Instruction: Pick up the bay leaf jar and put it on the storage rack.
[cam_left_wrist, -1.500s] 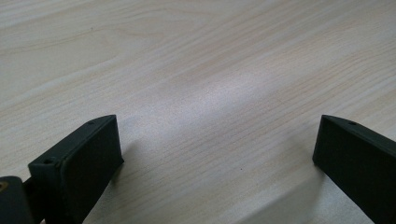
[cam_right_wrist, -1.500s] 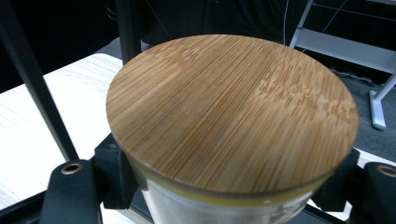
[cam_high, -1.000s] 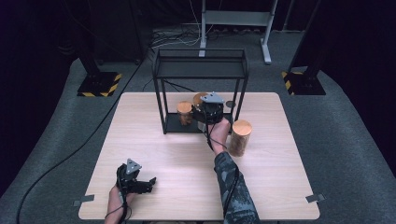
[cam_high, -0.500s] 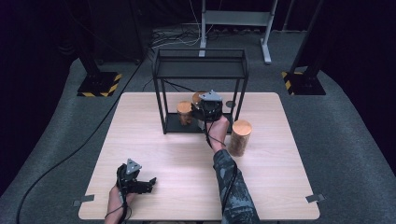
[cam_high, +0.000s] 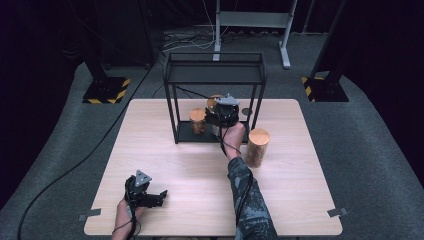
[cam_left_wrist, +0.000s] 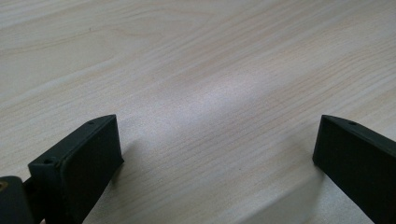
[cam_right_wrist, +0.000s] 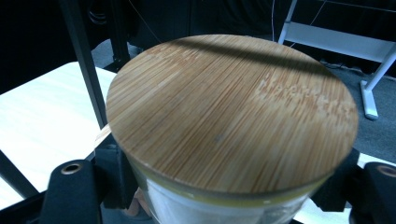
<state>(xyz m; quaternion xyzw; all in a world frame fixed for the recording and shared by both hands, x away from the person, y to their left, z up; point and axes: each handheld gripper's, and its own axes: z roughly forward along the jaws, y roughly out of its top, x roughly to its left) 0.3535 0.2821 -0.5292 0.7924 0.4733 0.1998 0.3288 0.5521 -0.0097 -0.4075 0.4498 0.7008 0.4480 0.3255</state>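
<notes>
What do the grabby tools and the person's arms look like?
Both are black. The left tool wears a grey three-cornered plate, and so does the right tool. Each has two chunky black jaws with small screw holes. A black cable trails along the right arm's camouflage sleeve.

In the right gripper view, the jar runs off the bottom edge, its bamboo lid covering everything below the rim, and the contents can't be made out. From the high view, the right gripper hides most of that jar under the black rack. In the left gripper view, the left gripper has both jaws cut off at the bottom. The person's forearms leave the high view at its lower edge.
</notes>
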